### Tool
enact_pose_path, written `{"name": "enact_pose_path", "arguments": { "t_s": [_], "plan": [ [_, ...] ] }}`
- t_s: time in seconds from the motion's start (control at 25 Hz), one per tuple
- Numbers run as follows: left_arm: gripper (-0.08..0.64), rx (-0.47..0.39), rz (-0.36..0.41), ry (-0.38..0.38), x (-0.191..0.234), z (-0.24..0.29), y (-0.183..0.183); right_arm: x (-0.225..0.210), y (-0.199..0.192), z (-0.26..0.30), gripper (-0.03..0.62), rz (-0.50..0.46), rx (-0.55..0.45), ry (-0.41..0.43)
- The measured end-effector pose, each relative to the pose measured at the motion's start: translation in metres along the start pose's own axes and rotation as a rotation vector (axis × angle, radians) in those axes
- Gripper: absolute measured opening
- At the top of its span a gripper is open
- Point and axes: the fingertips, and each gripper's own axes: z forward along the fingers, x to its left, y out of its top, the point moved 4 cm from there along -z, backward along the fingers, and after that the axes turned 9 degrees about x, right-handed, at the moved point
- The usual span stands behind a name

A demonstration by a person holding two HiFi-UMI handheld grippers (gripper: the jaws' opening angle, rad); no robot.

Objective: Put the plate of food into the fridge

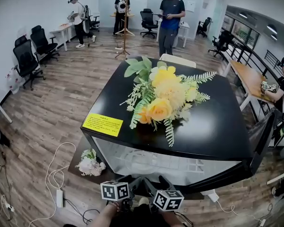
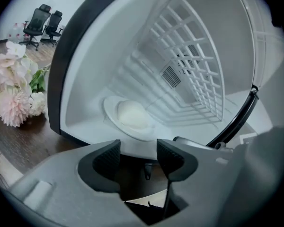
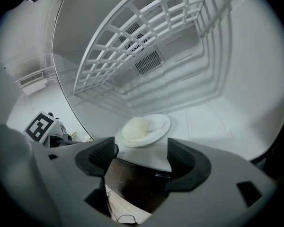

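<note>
A white plate [image 3: 157, 126] with a pale mound of food [image 3: 135, 128] rests on the floor of the open fridge [image 1: 213, 126], under its white wire shelf [image 3: 132, 46]. In the left gripper view the plate [image 2: 112, 113] lies just beyond the fridge's front edge, apart from the jaws. My left gripper [image 2: 138, 157] is open with nothing between its pads. Beside it my right gripper [image 3: 141, 155] is also open and empty, a short way in front of the plate. In the head view both marker cubes [image 1: 114, 191] show at the bottom, before the fridge opening.
Yellow artificial flowers [image 1: 163, 96] lie on the fridge's black top. The fridge door [image 1: 262, 136] stands open at the right. A pink-white bouquet [image 2: 14, 79] sits left of the opening. Cables and a power strip [image 1: 60, 197] lie on the wooden floor. People and office chairs are far behind.
</note>
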Motion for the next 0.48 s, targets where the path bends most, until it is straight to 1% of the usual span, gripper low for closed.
{"name": "enact_pose_path", "arguments": {
  "t_s": [0.12,0.24,0.32,0.48],
  "plan": [
    [0.231,-0.054,0.045,-0.008,-0.010,-0.010,0.000,0.003,-0.003,-0.008,0.345,-0.017,-0.018,0.011],
    [0.230,-0.090,0.117,-0.013,-0.021,-0.021,-0.001,0.011,-0.005,-0.021,0.344,-0.059,-0.062,0.044],
    [0.229,-0.100,0.172,-0.006,-0.028,-0.028,-0.004,0.016,-0.006,-0.030,0.341,-0.092,-0.090,0.032],
    [0.209,-0.144,0.267,-0.009,-0.042,-0.045,-0.009,0.020,-0.011,-0.046,0.336,-0.096,-0.135,-0.014]
  ]
}}
